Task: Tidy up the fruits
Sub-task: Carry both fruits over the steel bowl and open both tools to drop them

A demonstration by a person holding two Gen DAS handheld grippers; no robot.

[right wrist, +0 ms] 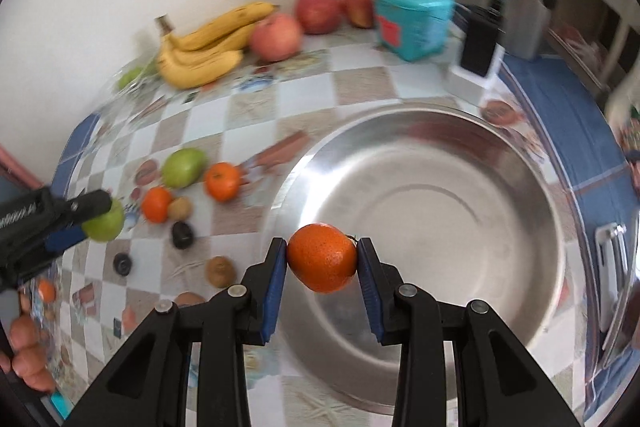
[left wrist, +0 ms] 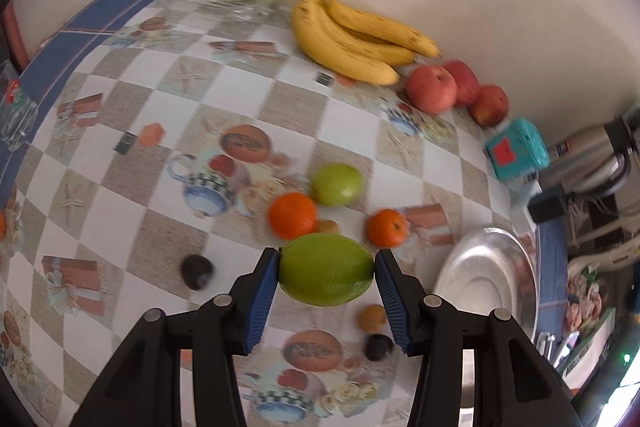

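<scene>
A: What does each gripper carry at this moment?

B: The left gripper [left wrist: 326,269] is clamped on a green fruit [left wrist: 326,269], one blue pad on each end of it. The right gripper [right wrist: 322,259] is clamped on an orange [right wrist: 322,258], also one pad on each side.

A: Where are these fruits?

B: Both look lifted off the table. The orange hangs between the right pads, over the near rim of the steel basin [right wrist: 520,187], which spreads ahead of that gripper. The green fruit is between the left pads; ahead of it lie two more oranges [left wrist: 293,215] and another green fruit [left wrist: 336,184], and further ahead a glass bowl [left wrist: 240,5] with green fruits inside.

A: How will they handle?

B: I judge both are light and firm. The orange has a rough peel, so the pads hold it well, but it can dent a little. The green fruit is smooth and glossy, so it may slip; it is better to take it at the widest middle.

A: What can go wrong?

B: A round fruit can roll after release, so a low release is safer.
</scene>
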